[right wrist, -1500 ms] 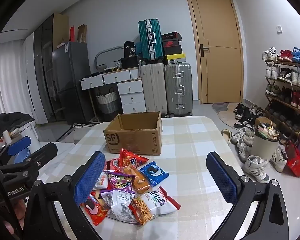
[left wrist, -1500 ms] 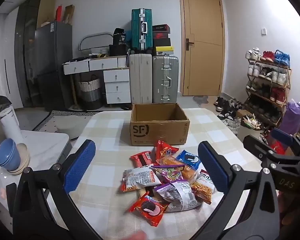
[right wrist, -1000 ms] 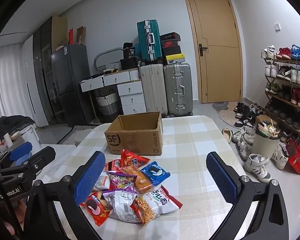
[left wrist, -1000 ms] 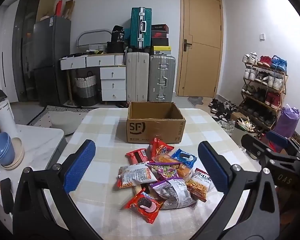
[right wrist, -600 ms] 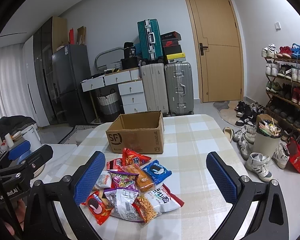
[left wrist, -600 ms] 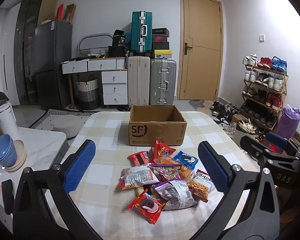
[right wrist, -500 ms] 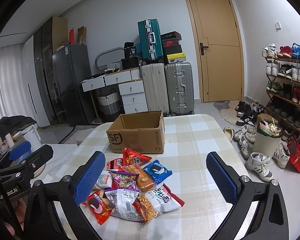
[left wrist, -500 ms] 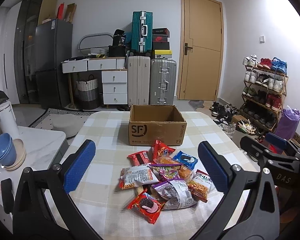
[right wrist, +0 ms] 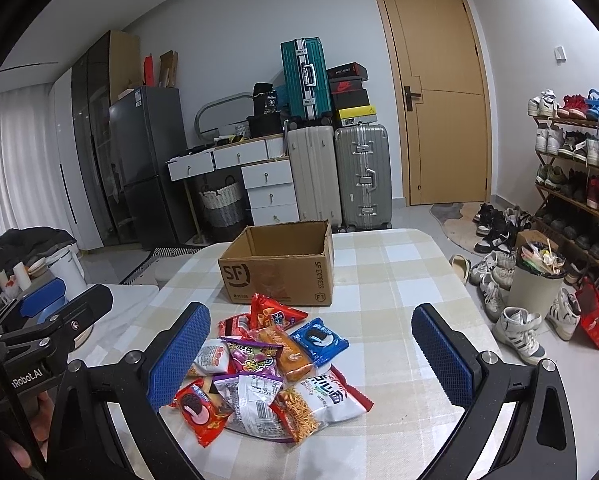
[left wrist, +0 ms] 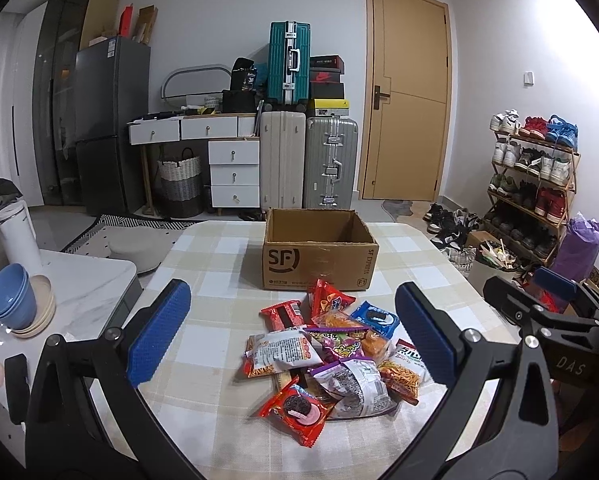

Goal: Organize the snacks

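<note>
Scene: a checked desk (left wrist: 219, 344) carries a loose heap of snack packets (left wrist: 331, 352), with an open cardboard box (left wrist: 319, 256) just behind the heap.
Left claw (left wrist: 291, 336): spread wide, holding nothing, hovering above the near side of the heap.
Right claw (right wrist: 311, 356): also spread wide and empty, hovering over the heap from the right.
Box contents: appears empty, though its floor is hidden.
Likely step: choosing a first packet to carry into the box.
Doing it well: take a packet lying on top at the edge, such as the red cookie packet (left wrist: 295, 406); pinch one crimped end, not the puffed middle; lift straight up so neighbours do not drag along.
Readable writing: "SF" and "SF EXPRESS" on the box; "DAS" on the right tool body; "Robot.AI" on the left tool body.
Packet labels: too small to read.
</note>
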`<state>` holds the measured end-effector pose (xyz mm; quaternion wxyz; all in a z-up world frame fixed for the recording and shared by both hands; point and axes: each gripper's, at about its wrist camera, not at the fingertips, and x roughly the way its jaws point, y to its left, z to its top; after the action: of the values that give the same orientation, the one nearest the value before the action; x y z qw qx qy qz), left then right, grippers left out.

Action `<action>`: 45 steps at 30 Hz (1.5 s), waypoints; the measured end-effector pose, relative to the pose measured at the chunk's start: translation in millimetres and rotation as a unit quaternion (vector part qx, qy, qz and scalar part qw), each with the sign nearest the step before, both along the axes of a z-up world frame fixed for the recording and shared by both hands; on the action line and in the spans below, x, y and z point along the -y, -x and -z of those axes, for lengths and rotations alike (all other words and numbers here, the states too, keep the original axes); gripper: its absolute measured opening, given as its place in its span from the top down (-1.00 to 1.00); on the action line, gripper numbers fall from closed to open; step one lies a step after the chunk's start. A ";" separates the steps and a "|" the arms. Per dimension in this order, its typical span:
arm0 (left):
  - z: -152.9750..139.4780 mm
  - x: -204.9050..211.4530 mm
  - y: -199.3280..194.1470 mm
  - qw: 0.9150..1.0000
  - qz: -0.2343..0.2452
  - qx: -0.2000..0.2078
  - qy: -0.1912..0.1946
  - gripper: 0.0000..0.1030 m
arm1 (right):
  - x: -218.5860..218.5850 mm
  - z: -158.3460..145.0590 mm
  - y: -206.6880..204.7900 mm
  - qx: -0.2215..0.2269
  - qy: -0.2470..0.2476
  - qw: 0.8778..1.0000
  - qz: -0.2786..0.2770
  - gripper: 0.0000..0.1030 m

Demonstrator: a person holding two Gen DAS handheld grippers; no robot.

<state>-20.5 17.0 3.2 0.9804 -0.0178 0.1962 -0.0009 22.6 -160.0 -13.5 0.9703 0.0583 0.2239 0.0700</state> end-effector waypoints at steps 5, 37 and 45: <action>0.8 -0.4 0.5 1.000 0.000 -0.001 0.001 -0.98 | -2.1 0.1 0.3 -0.001 0.003 1.000 -0.004 -0.99; 19.5 -8.2 -12.8 0.999 -0.009 -0.031 0.017 -0.98 | -5.9 4.7 2.6 -0.006 -0.002 1.000 -0.018 -0.99; 46.0 -15.2 -28.8 0.996 0.005 -0.078 0.031 -0.98 | 0.4 15.0 -3.9 -0.020 -0.009 1.000 -0.013 -0.99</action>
<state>8.4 32.2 -42.8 0.9611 -0.0467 0.2719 -0.0108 26.5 -160.5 -28.5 0.9642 0.0652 0.2433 0.0835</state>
